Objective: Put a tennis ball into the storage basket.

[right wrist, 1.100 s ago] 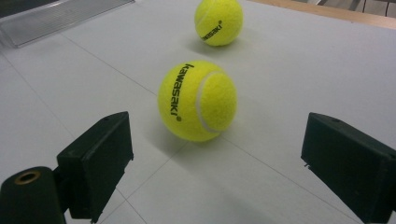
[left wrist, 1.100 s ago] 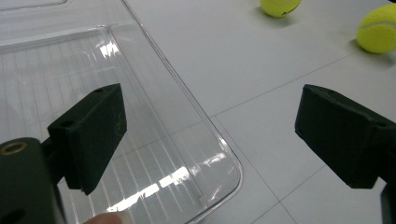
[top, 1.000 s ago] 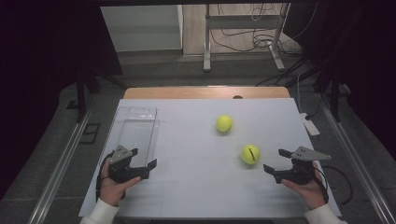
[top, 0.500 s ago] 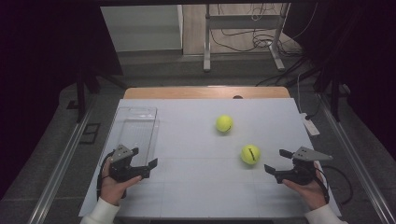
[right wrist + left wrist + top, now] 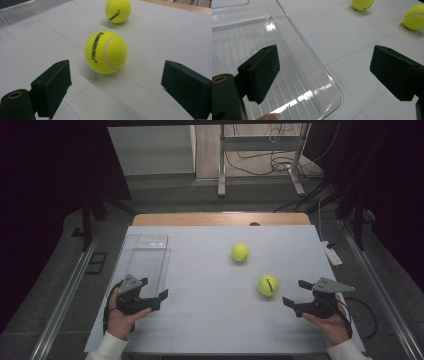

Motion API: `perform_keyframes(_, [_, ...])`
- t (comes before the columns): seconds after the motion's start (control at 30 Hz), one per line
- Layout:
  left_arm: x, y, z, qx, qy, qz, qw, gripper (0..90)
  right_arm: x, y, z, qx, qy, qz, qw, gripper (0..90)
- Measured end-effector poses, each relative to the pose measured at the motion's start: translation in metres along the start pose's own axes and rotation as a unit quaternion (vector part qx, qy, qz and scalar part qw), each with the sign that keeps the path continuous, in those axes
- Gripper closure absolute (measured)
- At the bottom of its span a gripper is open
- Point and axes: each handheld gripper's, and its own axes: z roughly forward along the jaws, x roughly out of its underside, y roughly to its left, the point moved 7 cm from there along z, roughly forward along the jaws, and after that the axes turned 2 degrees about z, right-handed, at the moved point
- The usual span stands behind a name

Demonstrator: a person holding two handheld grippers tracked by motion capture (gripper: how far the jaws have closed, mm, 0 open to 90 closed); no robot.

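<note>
Nothing on the desk [image 5: 210, 330] has shifted in the last second: the clear tray [image 5: 146, 260] stays along its left edge, both tennis balls [image 5: 268, 285] right of centre. Your left gripper [image 5: 145, 296] and right gripper [image 5: 300, 296] hold position, jaws wide apart and empty

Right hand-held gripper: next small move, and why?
Probably ease the right hand-held gripper forward so its open jaws straddle the nearer tennis ball. That ball lies free on the table, just ahead and roughly centred between the jaws, with the clear tray empty.
</note>
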Motion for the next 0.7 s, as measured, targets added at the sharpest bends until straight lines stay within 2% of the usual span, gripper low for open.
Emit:
perform_keyframes(0.5, [-0.0054, -0.0065, 0.0012, 0.01, 0.003, 0.006, 0.9999, 10.0, 0.0011, -0.0008, -0.0006, 0.001, 0.002, 0.004, 1.0, 9.6])
perform_keyframes(0.7, [-0.0091, -0.0095, 0.004, 0.016, 0.006, 0.002, 0.9999, 10.1, 0.0017, -0.0016, -0.0002, 0.001, 0.004, 0.005, 1.0, 9.6])
